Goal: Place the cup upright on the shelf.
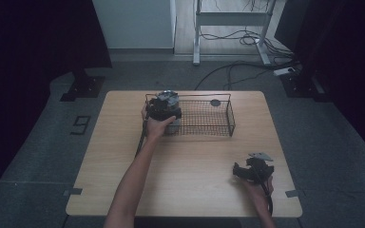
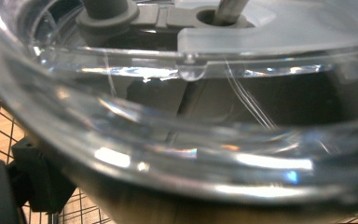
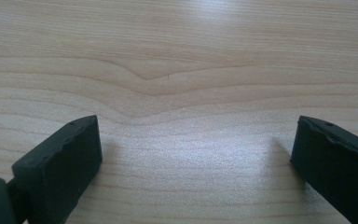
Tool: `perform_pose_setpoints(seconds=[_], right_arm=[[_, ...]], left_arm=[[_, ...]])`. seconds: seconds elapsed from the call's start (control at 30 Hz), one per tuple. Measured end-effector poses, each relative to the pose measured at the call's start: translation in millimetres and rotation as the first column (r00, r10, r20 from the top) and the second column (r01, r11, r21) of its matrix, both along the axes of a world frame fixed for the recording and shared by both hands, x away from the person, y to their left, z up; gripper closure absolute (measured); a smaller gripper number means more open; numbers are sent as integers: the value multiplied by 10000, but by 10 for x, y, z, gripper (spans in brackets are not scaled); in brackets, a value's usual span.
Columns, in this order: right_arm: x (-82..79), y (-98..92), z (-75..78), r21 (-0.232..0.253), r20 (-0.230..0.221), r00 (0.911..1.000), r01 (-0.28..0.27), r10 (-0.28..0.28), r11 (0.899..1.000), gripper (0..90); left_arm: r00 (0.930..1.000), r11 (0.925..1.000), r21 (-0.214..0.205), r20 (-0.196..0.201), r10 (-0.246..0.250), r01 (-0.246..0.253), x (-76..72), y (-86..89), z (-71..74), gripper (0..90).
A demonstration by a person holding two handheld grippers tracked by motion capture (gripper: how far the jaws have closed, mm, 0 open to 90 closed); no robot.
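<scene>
A black wire basket (image 1: 218, 124) stands at the far middle of the wooden table (image 1: 185, 180). My left gripper (image 1: 163, 112) is at the basket's left end, shut on a clear round container (image 1: 168, 97) with a grey lid. In the left gripper view the clear container (image 2: 177, 140) sits very close, its grey lid parts at the top and one black jaw against its lower left side, over the basket's wire. My right gripper (image 1: 253, 171) rests low over the table's near right part. In the right gripper view my right gripper (image 3: 193, 154) is open wide over bare wood.
A small dark round object (image 1: 215, 102) lies in the basket's far right part. Beyond the table are a desk frame (image 1: 230, 28) and floor cables (image 1: 247, 66). Dark curtains hang at both sides.
</scene>
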State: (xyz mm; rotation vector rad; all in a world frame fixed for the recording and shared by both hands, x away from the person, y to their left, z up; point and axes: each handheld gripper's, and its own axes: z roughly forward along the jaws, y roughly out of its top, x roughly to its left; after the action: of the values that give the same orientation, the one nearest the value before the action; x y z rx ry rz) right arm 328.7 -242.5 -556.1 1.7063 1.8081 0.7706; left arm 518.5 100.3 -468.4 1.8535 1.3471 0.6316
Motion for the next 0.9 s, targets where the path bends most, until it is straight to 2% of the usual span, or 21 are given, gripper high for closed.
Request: perform_pose_setpoints(seconds=[0.17, 0.3, 0.6, 0.63, 0.77, 0.9], right_arm=[[0, 0, 0, -2, 3, 10000, -2, 2, 10000, 16], [-1, 1, -1, -3, 12, 10000, 5, -5, 10000, 16], [-1, 1, -1, -2, 14, 10000, 6, -6, 10000, 17], [-1, 1, -1, -5, 15, 10000, 4, -4, 10000, 17], [0, 1, -1, -2, 14, 10000, 5, -5, 10000, 17], [-1, 1, -1, -3, 12, 10000, 4, -4, 10000, 17]], left_arm=[[9999, 10000, -21, 91, 49, -49, -38, 5, -23, 41], [9996, 9999, 148, 294, -15, 11, -95, -6, -51, 40], [9991, 9999, 157, 428, 5, -12, -116, 6, -62, 36], [9987, 9997, 240, 509, 50, -62, -123, 4, -50, 34], [9938, 10000, -16, 1109, -20, 21, -181, -10, 71, 0], [9915, 10000, -87, 1301, -26, 37, -234, 14, 184, 0]])
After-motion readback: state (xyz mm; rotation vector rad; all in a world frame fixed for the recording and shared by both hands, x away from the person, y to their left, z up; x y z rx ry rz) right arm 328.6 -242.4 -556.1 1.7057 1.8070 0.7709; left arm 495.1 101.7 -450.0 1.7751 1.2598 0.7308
